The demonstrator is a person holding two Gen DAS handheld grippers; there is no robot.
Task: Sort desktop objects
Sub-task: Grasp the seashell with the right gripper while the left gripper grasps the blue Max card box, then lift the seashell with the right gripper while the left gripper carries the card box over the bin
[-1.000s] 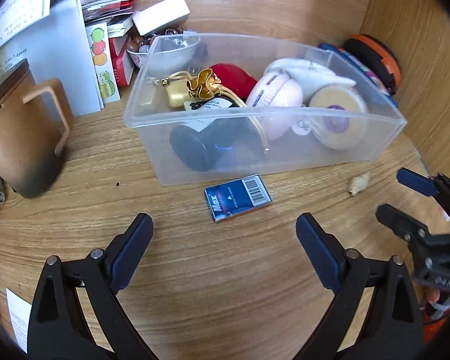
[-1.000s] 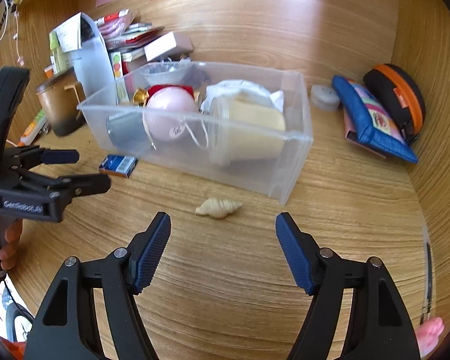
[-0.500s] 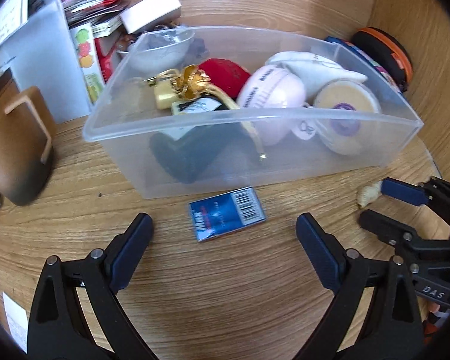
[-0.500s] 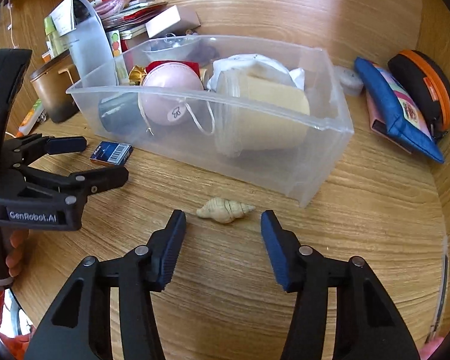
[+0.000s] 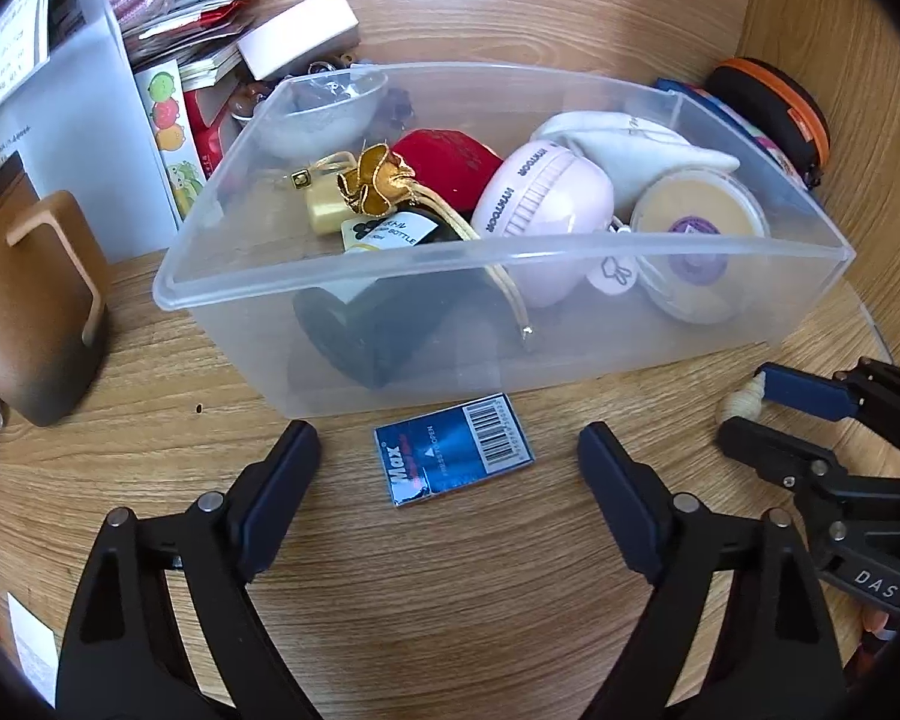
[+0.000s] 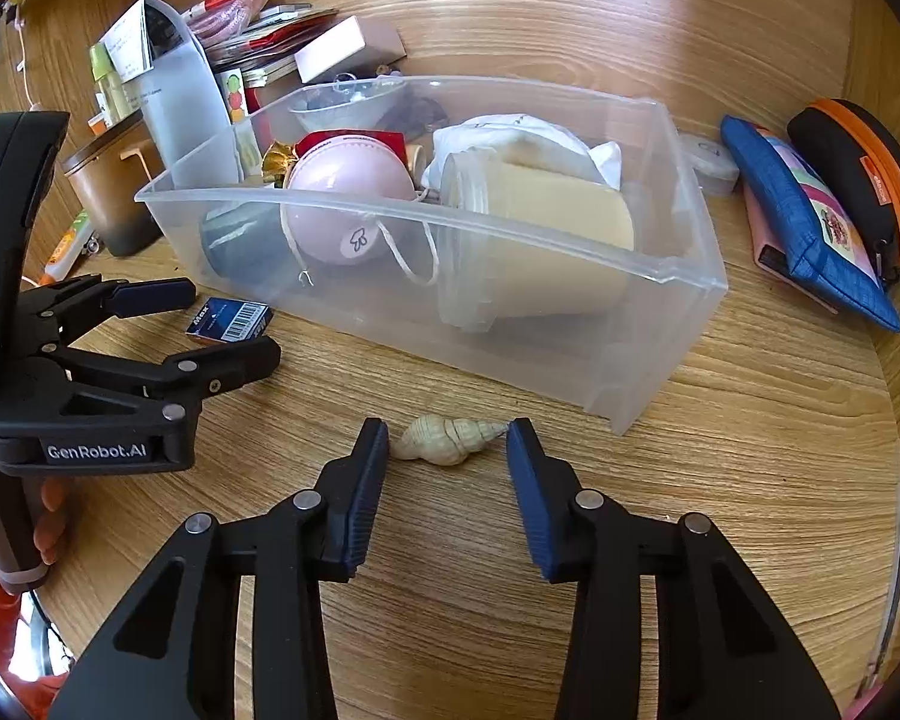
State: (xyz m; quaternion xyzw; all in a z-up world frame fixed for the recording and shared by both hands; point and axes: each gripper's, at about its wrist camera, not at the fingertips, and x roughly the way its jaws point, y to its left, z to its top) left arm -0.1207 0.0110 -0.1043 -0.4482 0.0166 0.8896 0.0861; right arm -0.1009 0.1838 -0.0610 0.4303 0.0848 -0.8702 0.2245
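Two grippers hang low over the wooden desk [image 6: 720, 480], both with their jaws apart; the right gripper [image 6: 447, 441] has its blue pads on either side of a pale spiral seashell [image 6: 447, 439] that lies on the wood just in front of the clear plastic bin [image 6: 660, 324], the shell's pointed tip very near the right pad, though whether it touches I cannot tell; the left gripper [image 5: 450, 459] is spread wide around a small blue box [image 5: 453, 459] with a barcode (it reads "Max"), which lies flat just beside the bin's front wall, touched by neither pad; inside the bin are a pink round case [image 5: 540, 204], a cream-coloured jar [image 6: 546, 246] on its side, and a red pouch [image 5: 444, 159]; a brown mug [image 5: 24, 312] stands left of the bin.
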